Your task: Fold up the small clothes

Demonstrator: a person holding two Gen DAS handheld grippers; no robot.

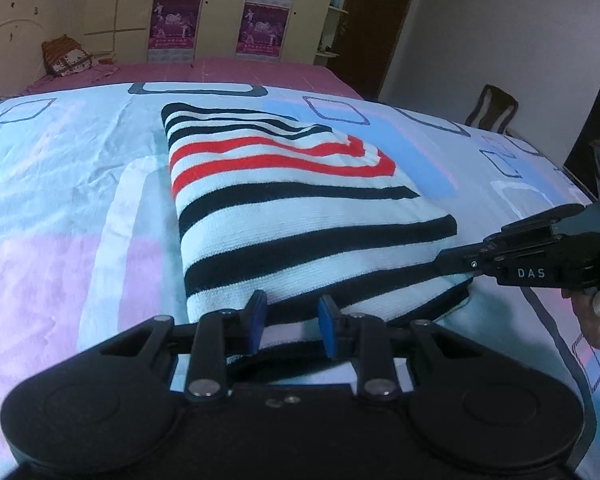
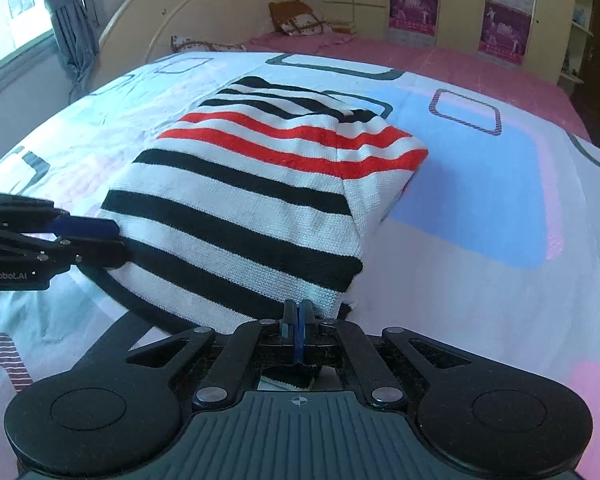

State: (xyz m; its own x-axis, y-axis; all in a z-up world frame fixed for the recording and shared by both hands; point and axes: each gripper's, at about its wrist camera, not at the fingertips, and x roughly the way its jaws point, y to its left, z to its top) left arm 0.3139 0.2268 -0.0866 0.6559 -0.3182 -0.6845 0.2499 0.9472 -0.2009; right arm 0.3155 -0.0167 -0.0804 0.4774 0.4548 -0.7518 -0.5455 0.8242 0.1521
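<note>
**Both grippers at near hem of folded striped sweater**

Bed sheet (image 1: 60,200), pastel with square outlines, fills both views; pink cover (image 1: 240,74) behind it at 12 o'clock.

Striped sweater (image 1: 292,208) lies folded on the sheet, centre of the left wrist view, black and red bands on white. Folded side edge runs toward 5 o'clock in the right wrist view.

Left gripper (image 1: 292,322) sits at 6 o'clock of the sweater, on its near hem. Jaws narrow but parted, blue pads (image 1: 327,316) either side of the cloth edge; can't tell whether they actually pinch it.

Right gripper (image 2: 296,318) sits at the sweater's near corner, jaws fully closed with a bit of knit caught between them. Seen from the left wrist view it comes in at 3 o'clock, a hand (image 1: 598,312) on its grip.
</note>
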